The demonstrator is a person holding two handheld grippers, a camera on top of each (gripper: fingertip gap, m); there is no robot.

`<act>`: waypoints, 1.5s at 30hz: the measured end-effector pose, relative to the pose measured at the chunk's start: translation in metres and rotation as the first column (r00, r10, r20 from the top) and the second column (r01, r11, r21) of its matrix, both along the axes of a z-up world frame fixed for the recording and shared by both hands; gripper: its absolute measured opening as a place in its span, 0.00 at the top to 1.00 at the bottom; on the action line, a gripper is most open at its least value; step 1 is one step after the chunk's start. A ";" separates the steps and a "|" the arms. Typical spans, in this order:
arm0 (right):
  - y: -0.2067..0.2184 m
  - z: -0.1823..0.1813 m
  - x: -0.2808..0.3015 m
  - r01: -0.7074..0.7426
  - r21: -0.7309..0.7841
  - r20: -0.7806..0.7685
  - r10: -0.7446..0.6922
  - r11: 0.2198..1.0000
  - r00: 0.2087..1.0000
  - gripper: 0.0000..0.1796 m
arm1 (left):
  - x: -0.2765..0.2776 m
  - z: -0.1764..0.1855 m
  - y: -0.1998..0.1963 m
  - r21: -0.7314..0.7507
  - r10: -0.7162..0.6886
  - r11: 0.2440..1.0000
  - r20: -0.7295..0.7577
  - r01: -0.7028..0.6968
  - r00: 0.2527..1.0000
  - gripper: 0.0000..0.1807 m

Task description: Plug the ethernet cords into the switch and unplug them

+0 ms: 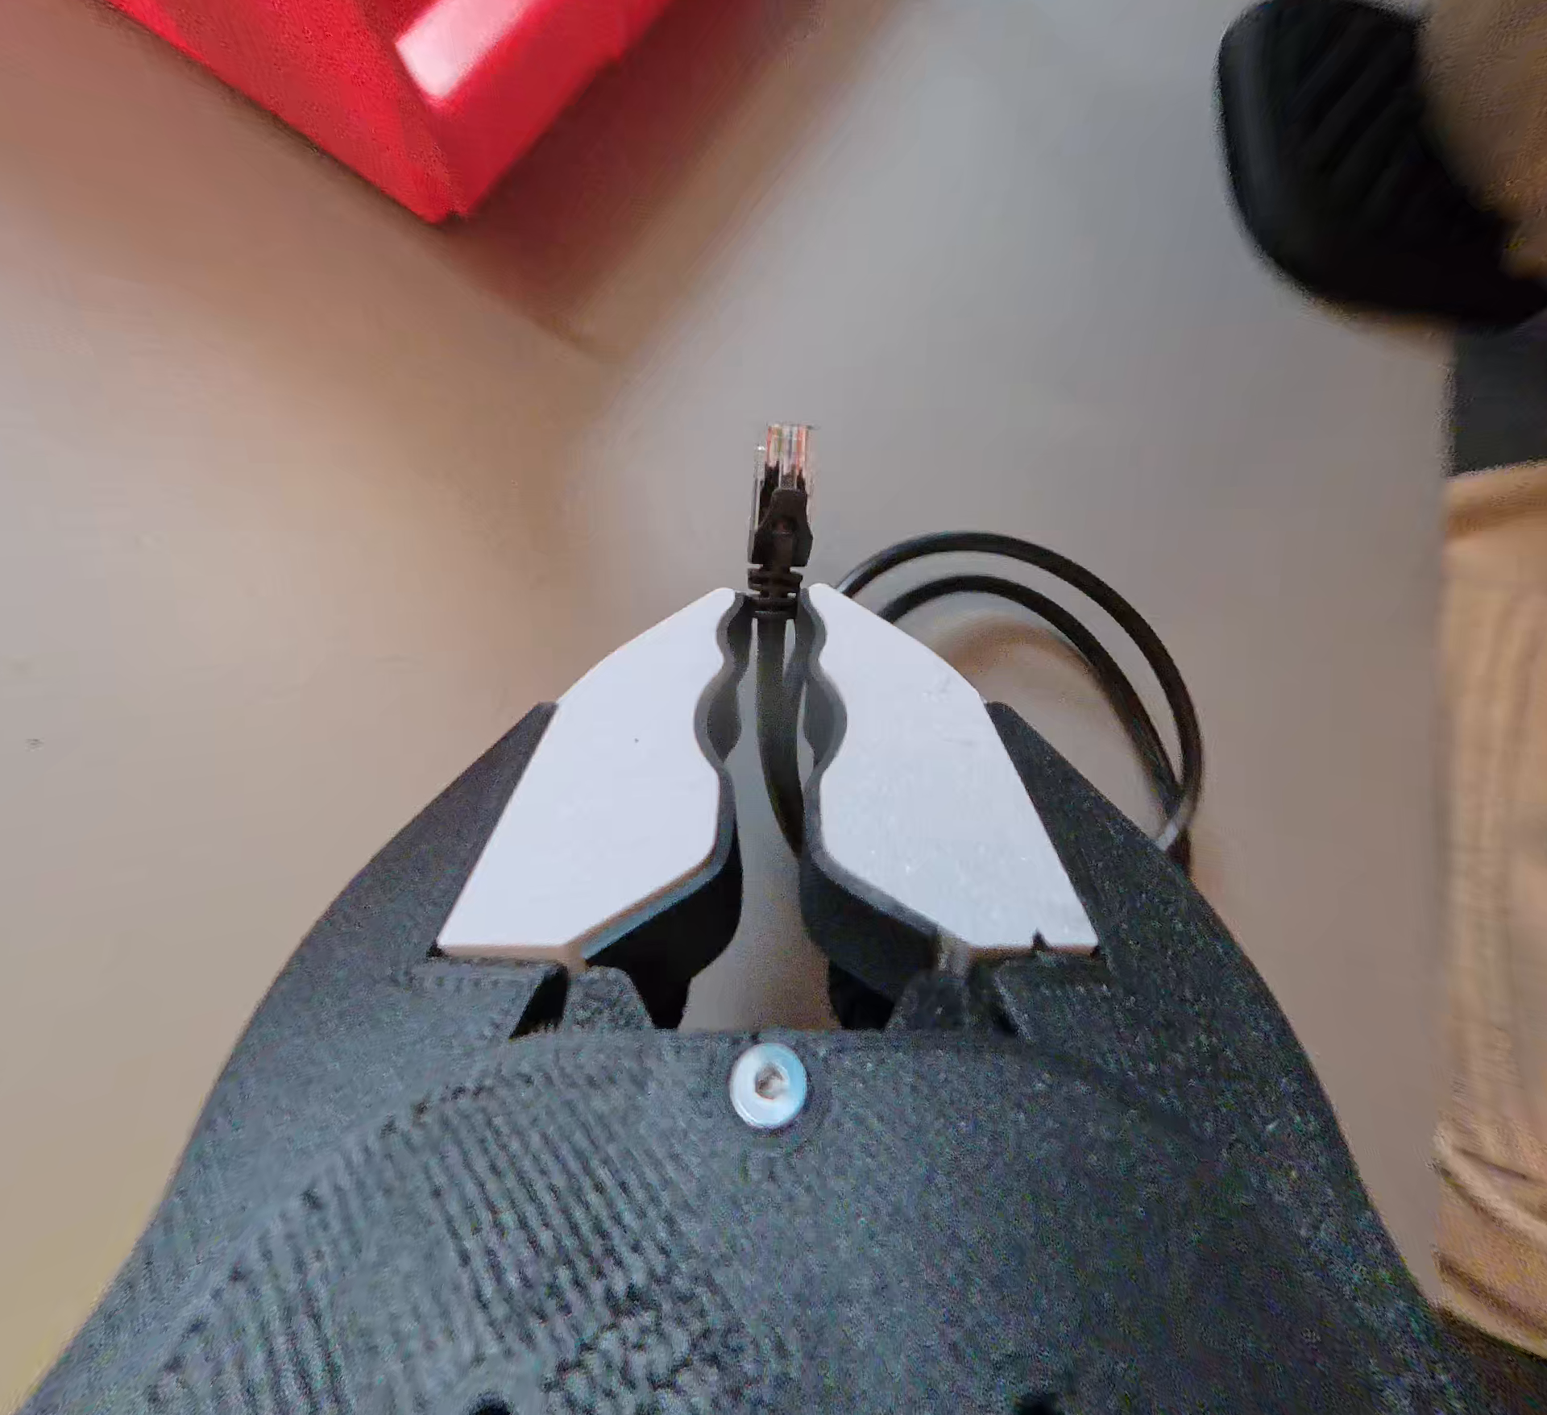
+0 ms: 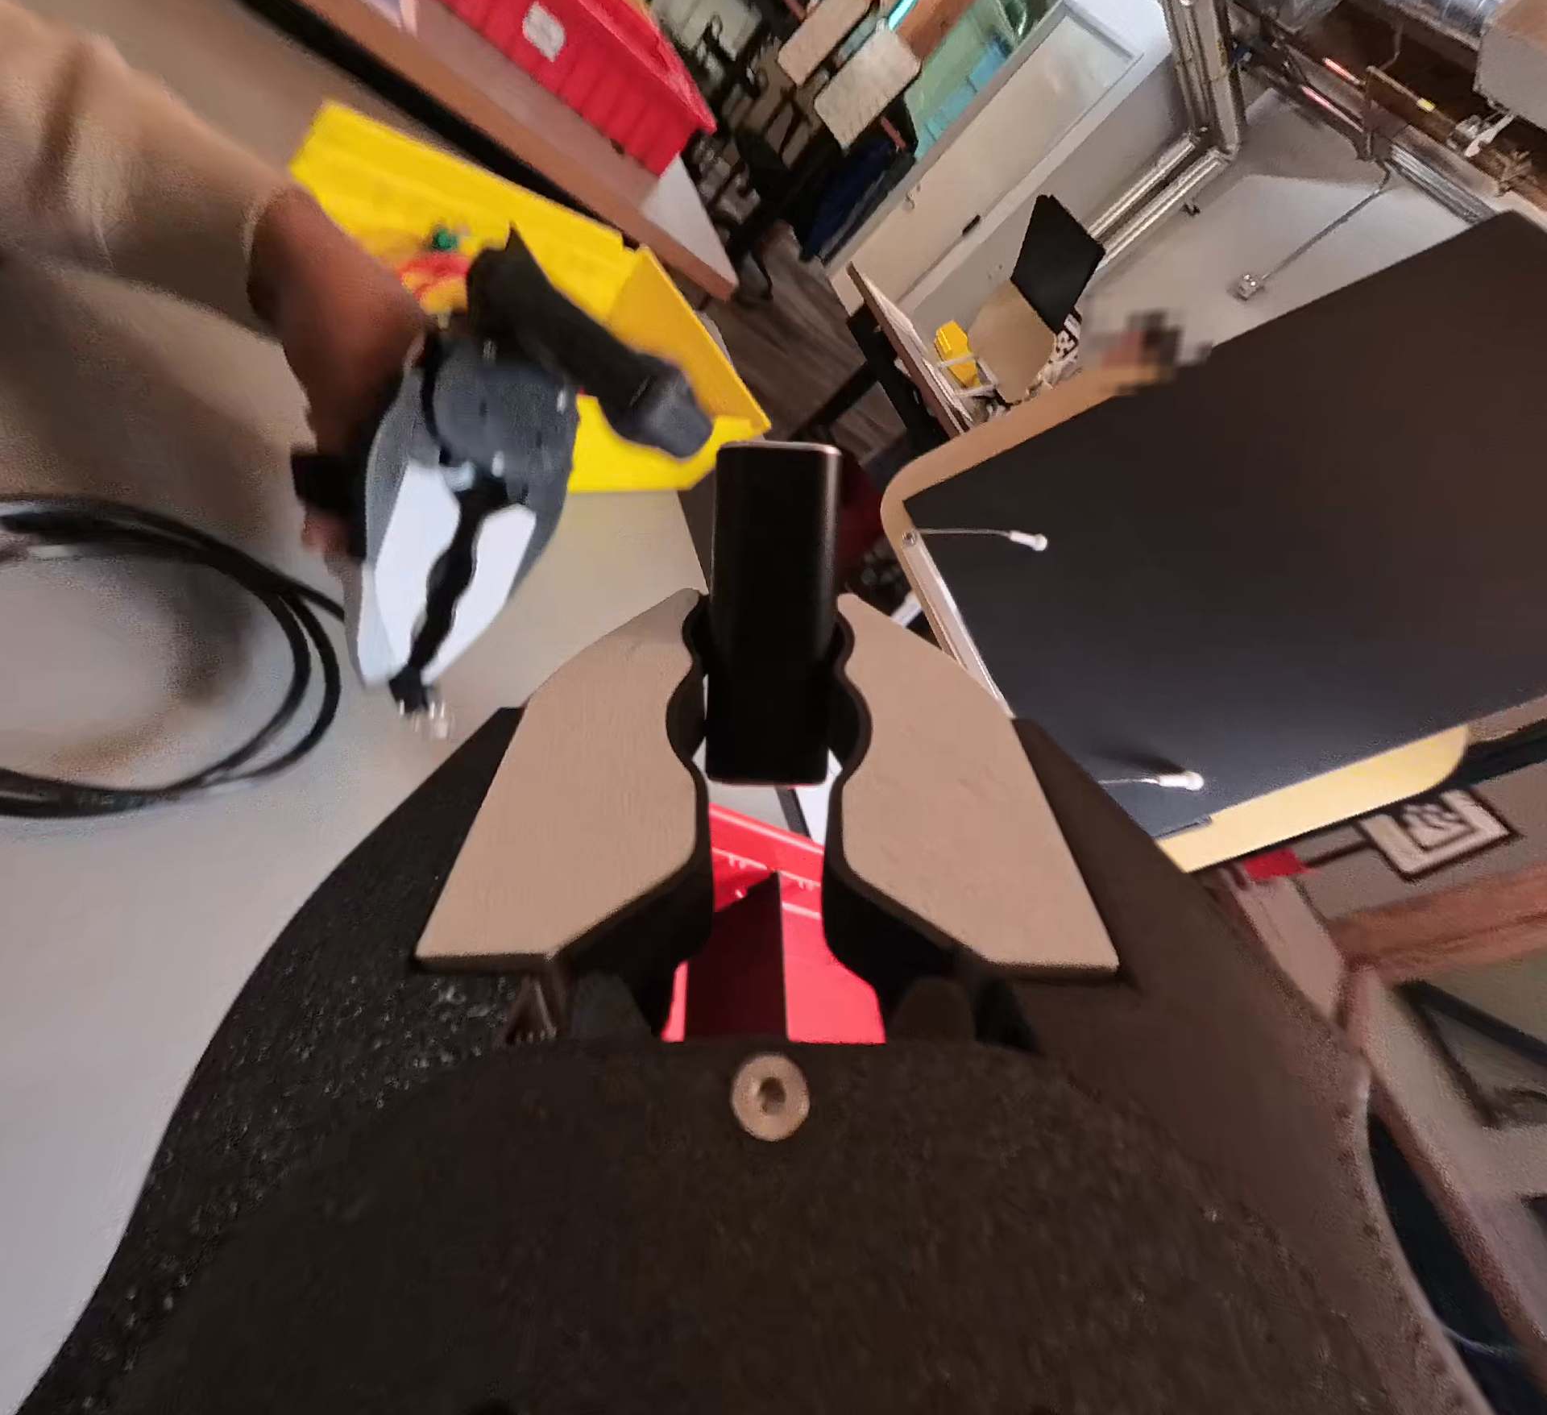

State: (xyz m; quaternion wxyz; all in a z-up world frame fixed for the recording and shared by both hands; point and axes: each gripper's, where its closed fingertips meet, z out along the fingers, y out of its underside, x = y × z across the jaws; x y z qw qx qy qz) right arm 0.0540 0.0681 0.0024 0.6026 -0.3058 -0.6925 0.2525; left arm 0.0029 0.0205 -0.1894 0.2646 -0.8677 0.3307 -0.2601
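Gripper above pale tabletop, workshop

no legible text, white label on red bin too blurred

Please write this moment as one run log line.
left hand-held gripper: shut on ethernet cord | right hand-held gripper: shut on switch | plug: not inserted

We see left gripper: textured black printed body, pale grey wavy-edged jaws, silver hex screw. Right gripper: same build. Beige sleeve, upper left.
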 end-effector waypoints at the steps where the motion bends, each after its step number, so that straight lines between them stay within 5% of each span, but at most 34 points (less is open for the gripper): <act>1: 0.003 -0.008 -0.003 0.021 0.048 0.027 -0.022 0.999 0.999 0.86 | -0.003 0.010 0.000 -0.006 0.021 1.000 0.057 -0.021 0.998 0.94; 6: 0.010 -0.058 -0.027 0.059 0.288 0.150 -0.106 0.956 0.983 0.86 | -0.013 0.046 -0.009 -0.019 0.045 0.999 0.200 -0.043 0.979 0.94; 16: -0.029 -0.135 -0.072 -0.094 0.522 0.251 -0.048 0.848 0.967 0.86 | -0.039 0.033 -0.027 -0.092 0.052 0.994 -0.013 -0.053 0.999 0.94; 31: -0.059 -0.168 -0.079 -0.196 0.642 0.296 -0.004 0.741 0.955 0.86 | -0.052 -0.002 -0.059 -0.261 -0.087 0.964 -0.160 0.043 0.983 0.94; 38: -0.074 -0.172 -0.076 -0.232 0.662 0.292 0.040 0.713 0.956 0.86 | -0.043 -0.009 -0.075 -0.312 -0.214 0.933 -0.074 0.181 0.974 0.94; 45: -0.070 -0.175 -0.067 -0.230 0.664 0.299 0.029 0.712 0.954 0.86 | -0.038 -0.008 -0.060 -0.242 -0.186 0.954 -0.014 0.177 0.982 0.95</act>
